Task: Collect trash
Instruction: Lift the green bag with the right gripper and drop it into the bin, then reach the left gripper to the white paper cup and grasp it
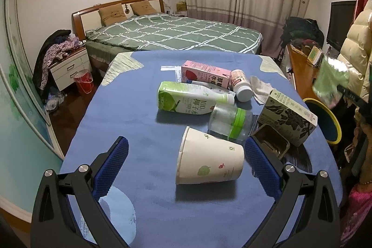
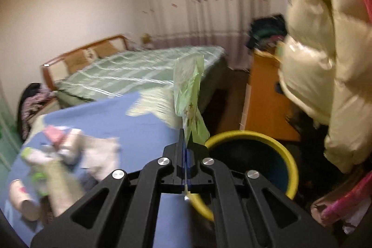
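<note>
Your right gripper (image 2: 184, 131) pinches a green wrapper (image 2: 189, 94) above the yellow-rimmed bin (image 2: 293, 164); your left gripper (image 1: 186, 150) gapes around the paper cup (image 1: 209, 158), untouching.

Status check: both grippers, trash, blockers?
Left gripper open, straddling tipped white paper cup on blue tablecloth. Right gripper shut on thin green plastic wrapper, beside yellow-rimmed bin. Nothing blocking bin mouth.

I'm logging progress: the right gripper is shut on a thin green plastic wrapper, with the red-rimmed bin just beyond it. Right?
One detail is wrong: the bin's rim is yellow, not red. The right wrist view shows the right gripper with jaws shut on the thin green plastic wrapper, and the round yellow-rimmed bin just beyond it, beside the blue table.
</note>
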Demonstrator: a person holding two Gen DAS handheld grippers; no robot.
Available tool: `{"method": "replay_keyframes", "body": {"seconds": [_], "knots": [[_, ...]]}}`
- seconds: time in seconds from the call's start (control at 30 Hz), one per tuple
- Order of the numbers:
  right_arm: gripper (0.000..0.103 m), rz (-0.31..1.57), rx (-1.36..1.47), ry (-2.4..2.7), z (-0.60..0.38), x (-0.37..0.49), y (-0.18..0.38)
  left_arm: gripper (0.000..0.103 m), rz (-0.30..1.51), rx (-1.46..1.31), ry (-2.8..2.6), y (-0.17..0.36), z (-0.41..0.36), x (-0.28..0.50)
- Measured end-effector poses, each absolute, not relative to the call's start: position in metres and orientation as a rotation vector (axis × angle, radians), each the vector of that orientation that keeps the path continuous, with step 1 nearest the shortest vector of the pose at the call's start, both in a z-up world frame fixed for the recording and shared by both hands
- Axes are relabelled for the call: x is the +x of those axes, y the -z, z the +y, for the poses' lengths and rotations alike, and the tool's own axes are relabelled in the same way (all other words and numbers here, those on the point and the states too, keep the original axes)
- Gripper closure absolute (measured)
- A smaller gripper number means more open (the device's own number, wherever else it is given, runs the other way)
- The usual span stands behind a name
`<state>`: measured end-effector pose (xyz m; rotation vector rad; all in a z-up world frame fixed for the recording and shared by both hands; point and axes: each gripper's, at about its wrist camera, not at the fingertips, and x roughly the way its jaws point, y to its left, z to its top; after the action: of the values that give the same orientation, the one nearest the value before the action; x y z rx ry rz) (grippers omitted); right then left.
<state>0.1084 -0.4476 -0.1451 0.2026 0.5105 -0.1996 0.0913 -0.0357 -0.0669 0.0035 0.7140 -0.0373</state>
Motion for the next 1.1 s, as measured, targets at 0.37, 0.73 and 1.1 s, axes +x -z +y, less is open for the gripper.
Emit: {"method": "replay_keyframes", "body": {"seconds": [0.37, 0.73, 1.1], "knots": [[0.100, 0.639, 0.278, 0.371, -0.500, 0.136, 0.206, 0.005, 0.744, 0.019, 0.025, 0.080, -0.037, 0.104], [0.073, 0.625, 0.293, 0.354, -0.493, 0.130, 0.203, 0.005, 0.777, 0.020, 0.107, 0.101, -0.030, 0.120], [0.072, 0.632, 0.274, 0.318, -0.477, 0.131, 0.202, 0.005, 0.914, -0.087, 0.252, 0.135, -0.021, 0.135]]}}
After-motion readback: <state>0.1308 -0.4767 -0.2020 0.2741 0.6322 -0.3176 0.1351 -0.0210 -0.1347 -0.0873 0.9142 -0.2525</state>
